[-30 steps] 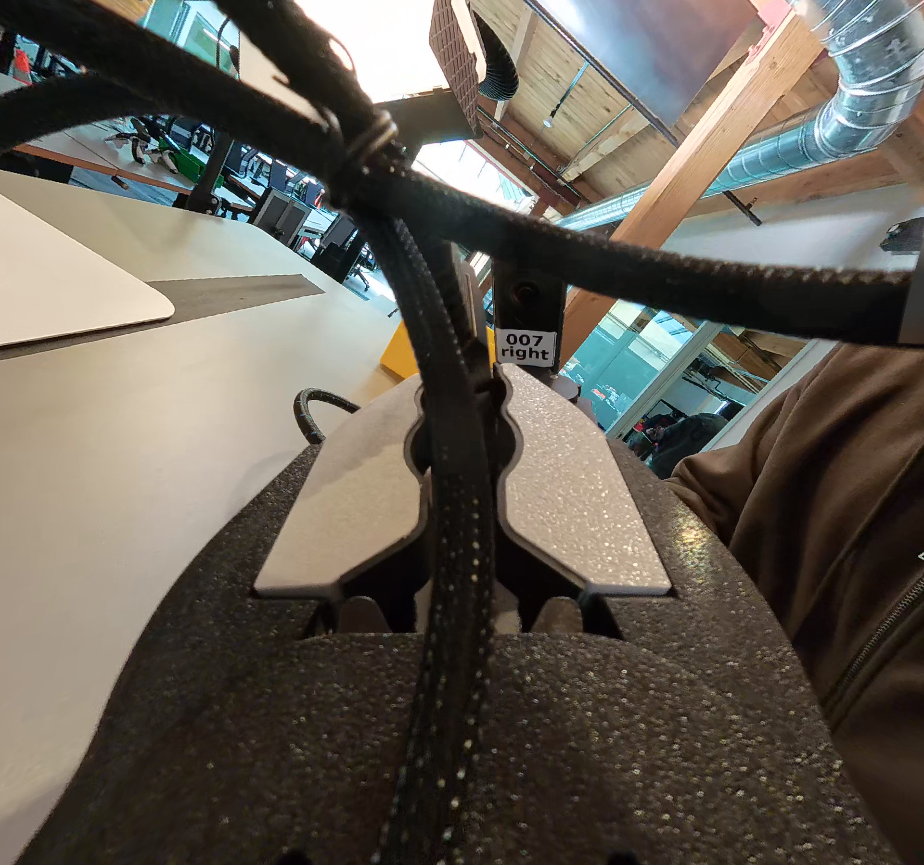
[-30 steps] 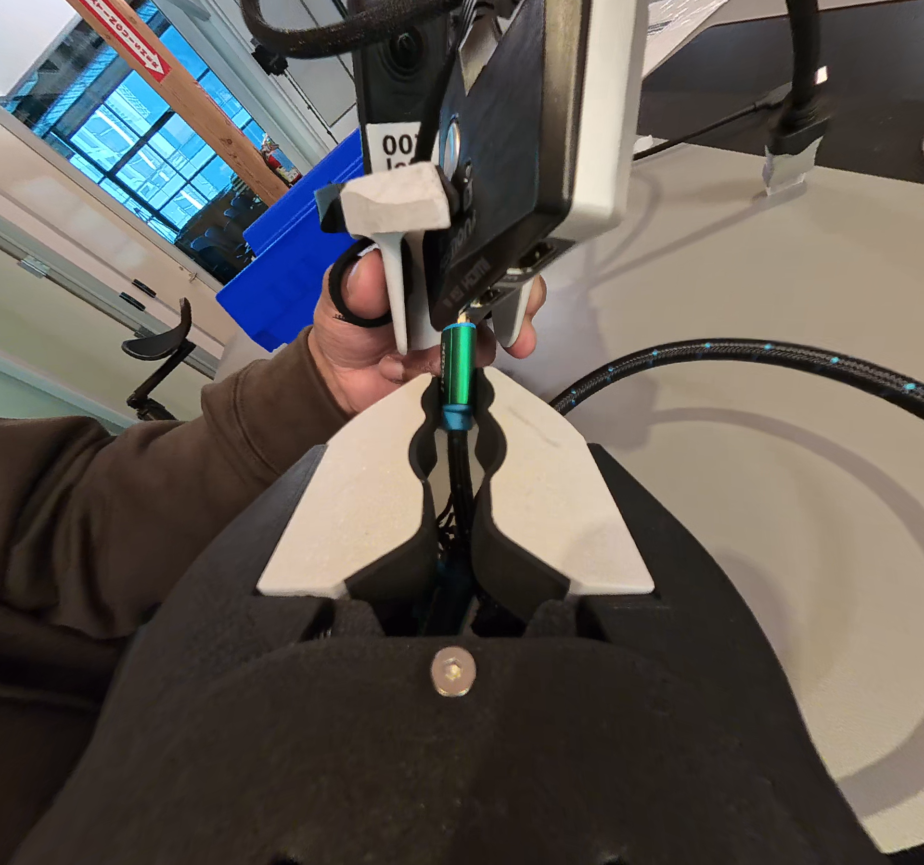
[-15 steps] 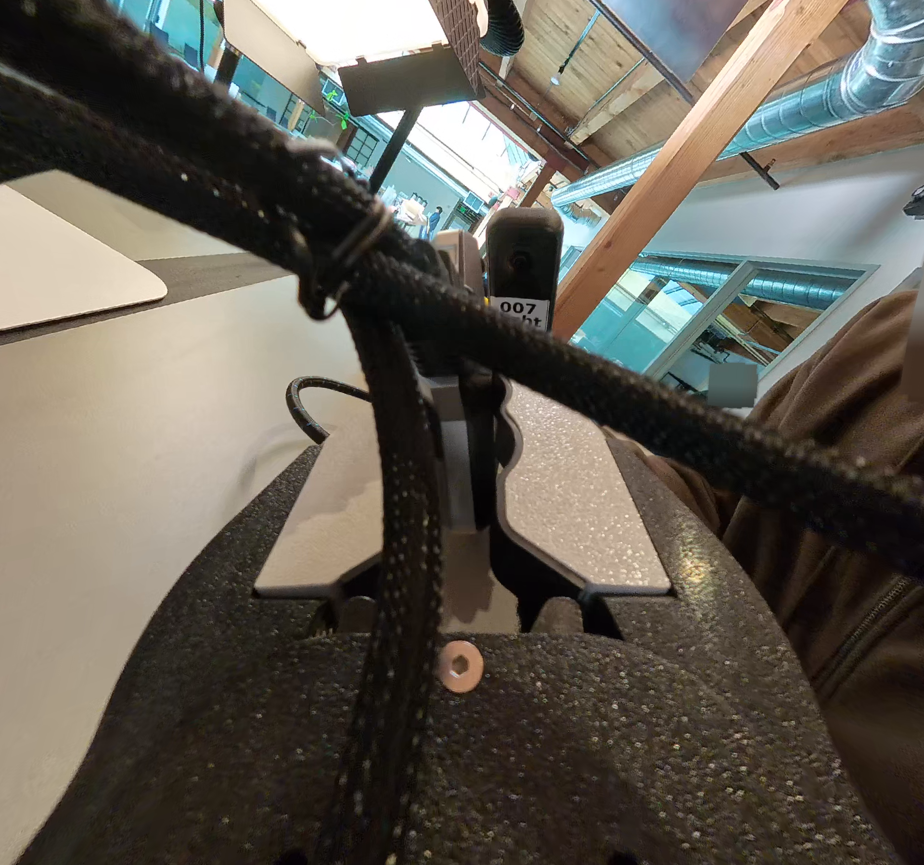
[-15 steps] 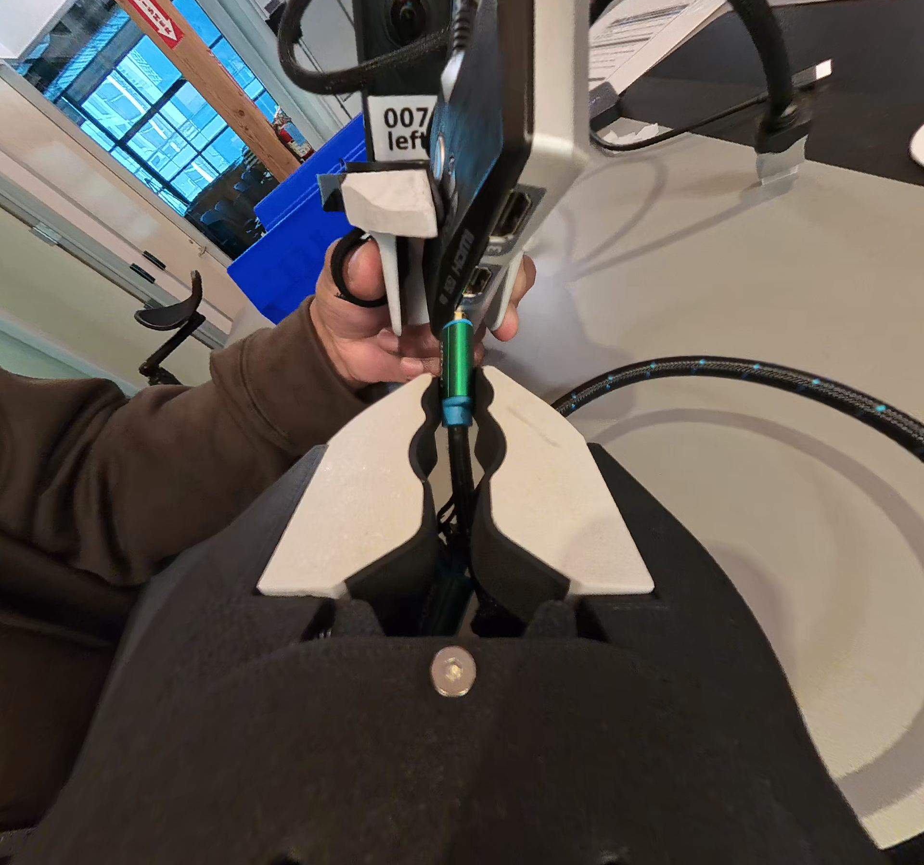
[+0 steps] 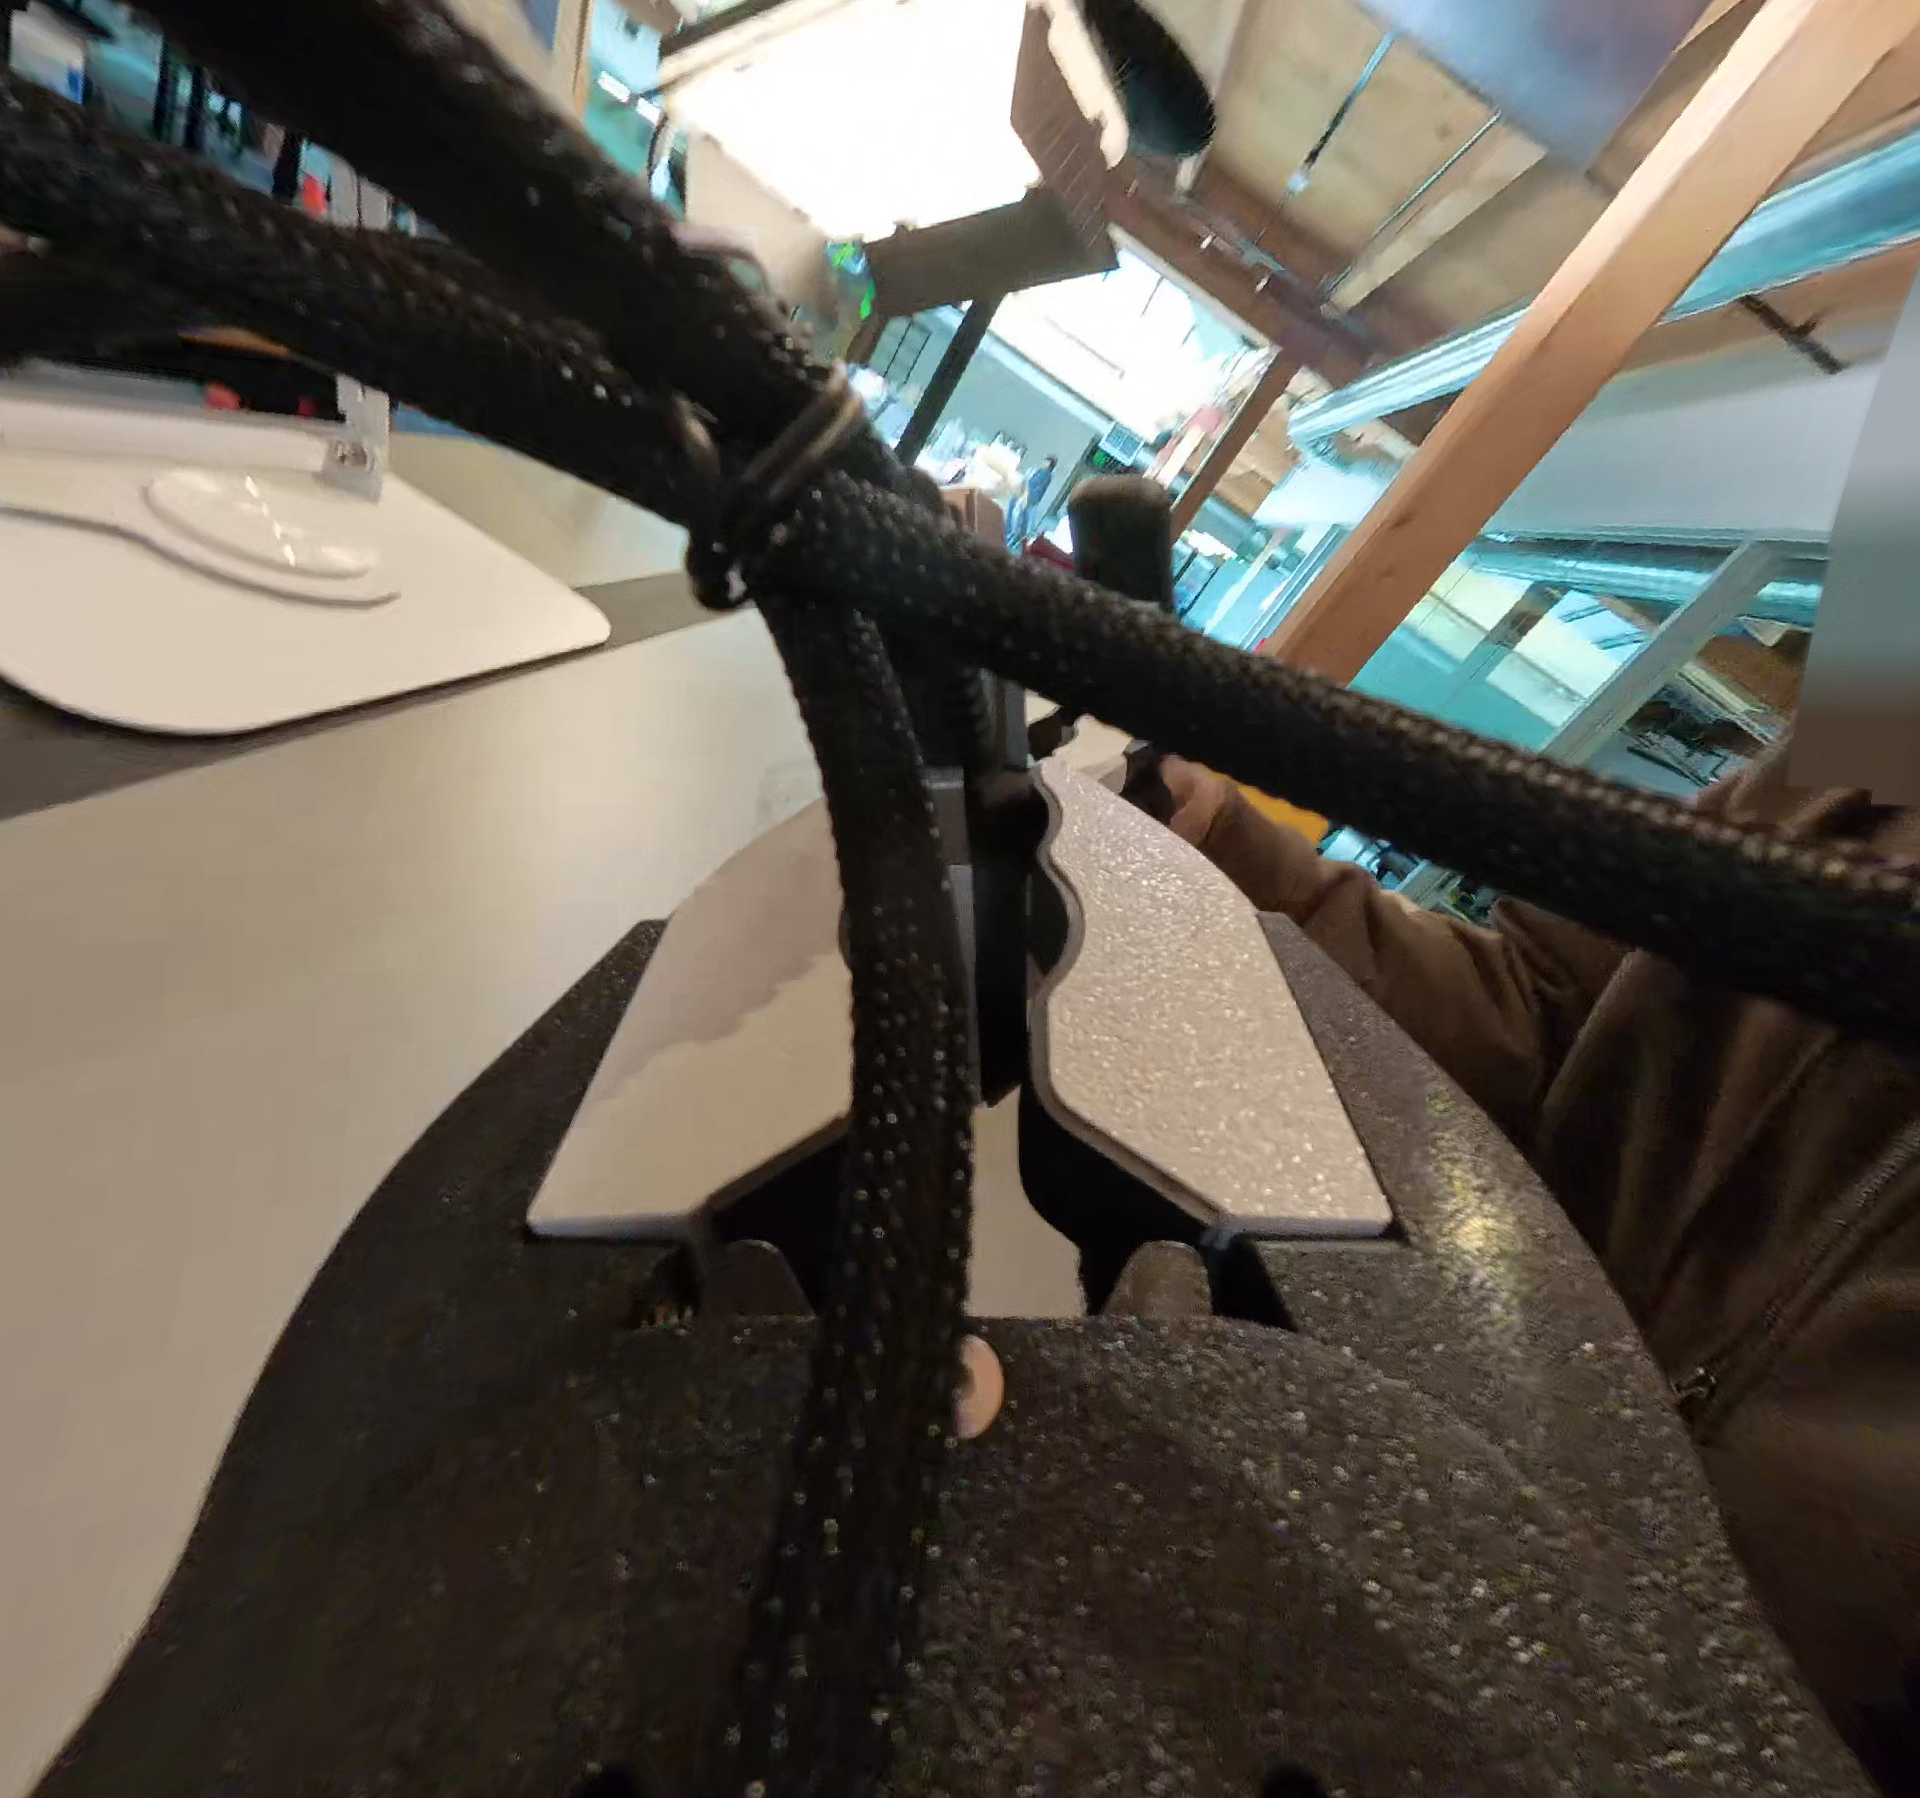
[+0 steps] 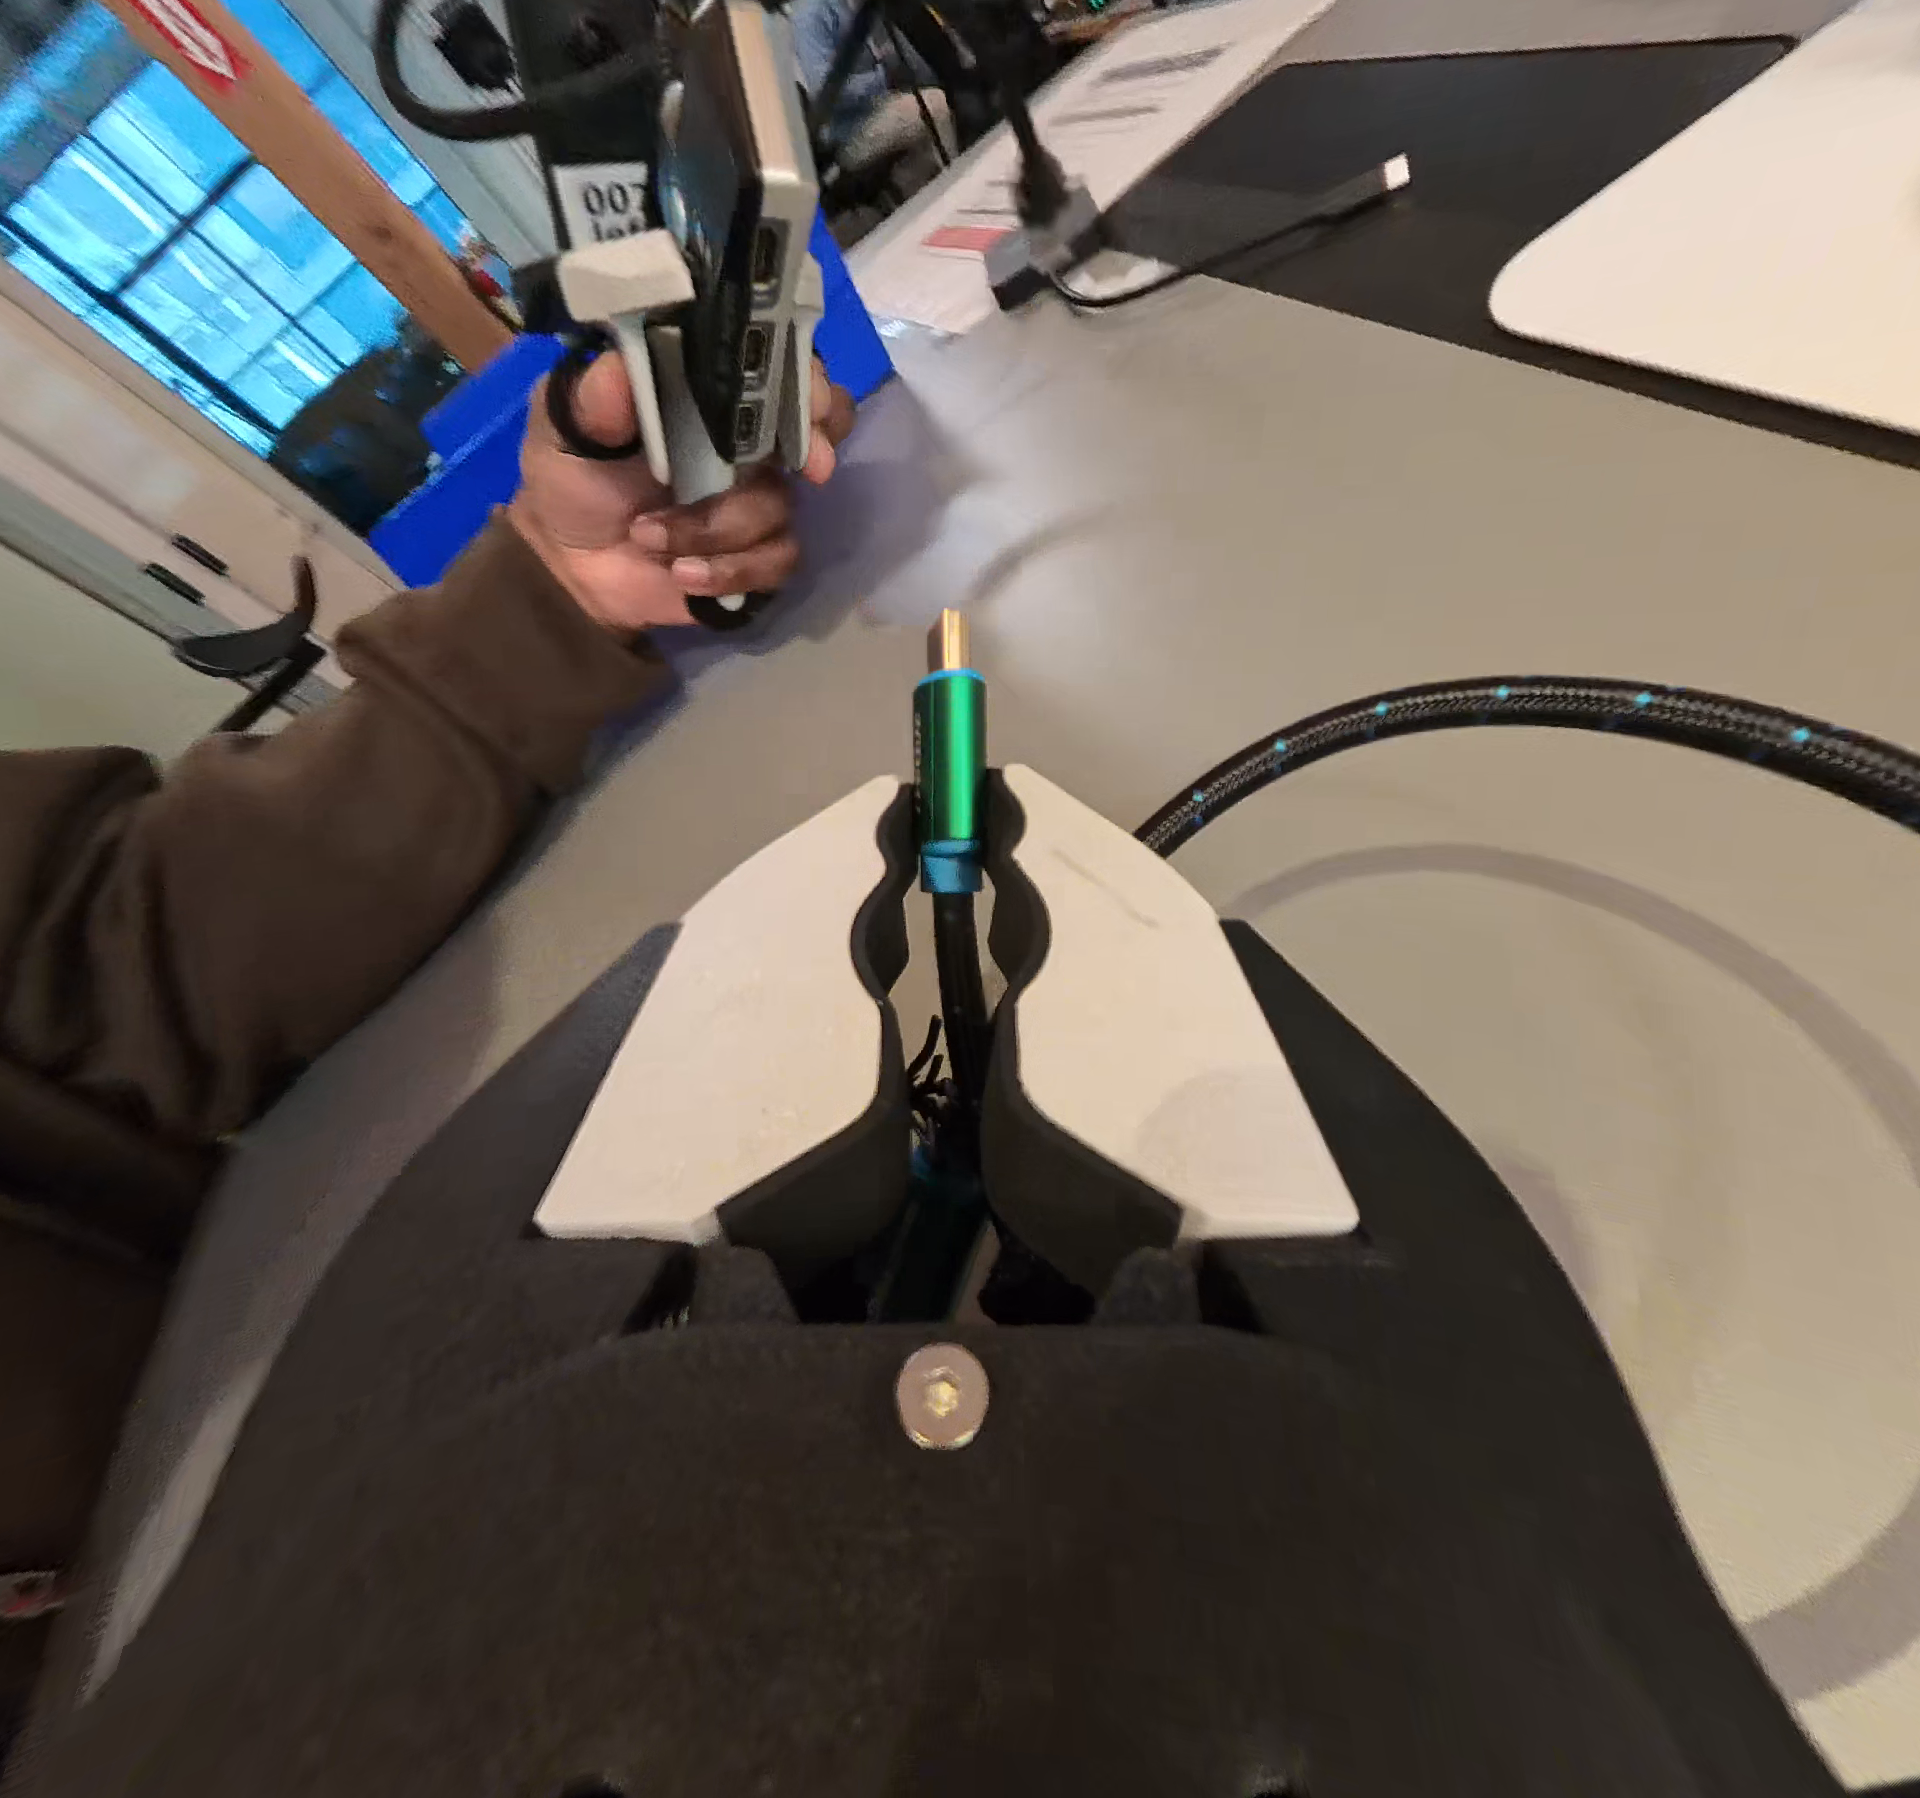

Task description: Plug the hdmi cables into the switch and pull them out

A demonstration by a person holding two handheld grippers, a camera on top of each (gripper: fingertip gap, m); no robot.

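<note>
Now my right claw [image 6: 948,792] has pulled its pinched green plug [image 6: 945,772] away from the box [image 6: 740,221], pinched by my left claw [image 6: 727,398] at 11 o'clock.

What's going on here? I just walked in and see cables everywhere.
A person holds a gripper in each hand over a grey table. The right gripper clamps a green cable plug, its metal tip bare. The left gripper grips a flat black-and-silver box with ports, held apart from the plug.
</note>
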